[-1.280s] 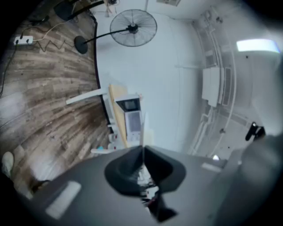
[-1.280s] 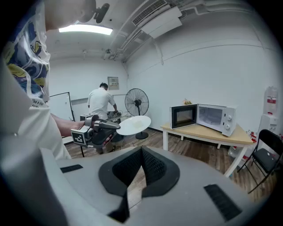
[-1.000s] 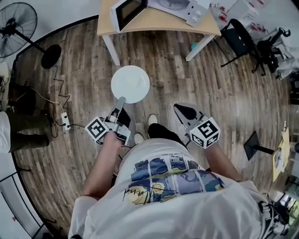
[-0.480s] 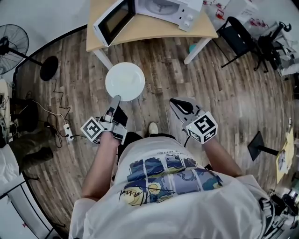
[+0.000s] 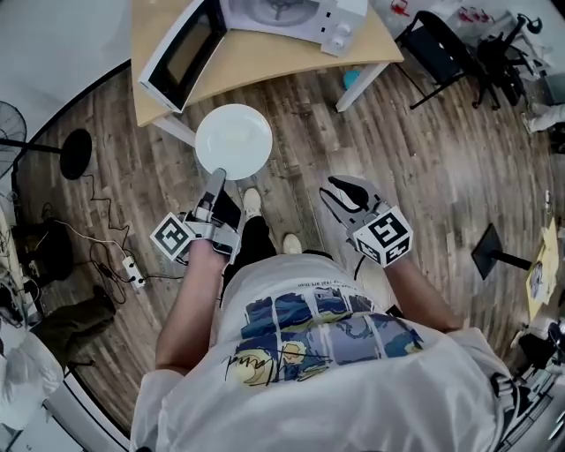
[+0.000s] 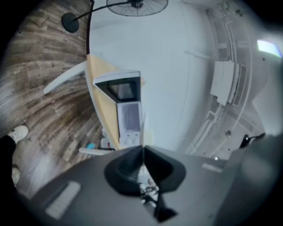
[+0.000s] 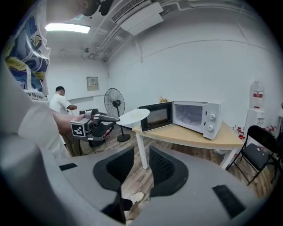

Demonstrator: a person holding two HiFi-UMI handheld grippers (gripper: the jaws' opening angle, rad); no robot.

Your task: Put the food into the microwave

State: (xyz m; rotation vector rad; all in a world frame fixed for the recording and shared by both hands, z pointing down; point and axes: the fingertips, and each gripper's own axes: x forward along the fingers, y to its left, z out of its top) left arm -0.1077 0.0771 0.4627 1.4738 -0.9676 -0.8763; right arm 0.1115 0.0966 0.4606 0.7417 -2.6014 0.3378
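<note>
Wooden table (image 5: pixel 265 64) at the far side bears the microwave (image 5: pixel 296 18), door (image 5: pixel 181 53) swung open, cavity bare but for its turntable (image 7: pixel 189 120). White plate (image 5: pixel 233 141) hangs just near of it, pinched at its near rim by the left gripper (image 5: pixel 217 180), food not discernible. Right gripper (image 5: pixel 339 190) spread, empty. Keep the plate level, clear that door

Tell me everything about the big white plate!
The plate is round, plain white and smooth, like china or plastic, with a shallow raised rim. It is held flat in the air, about as high as the tabletop, just short of the corner of the table, near the open microwave. Only the left gripper touches it, with its jaws shut on the near edge. I cannot make out any food on it.
</note>
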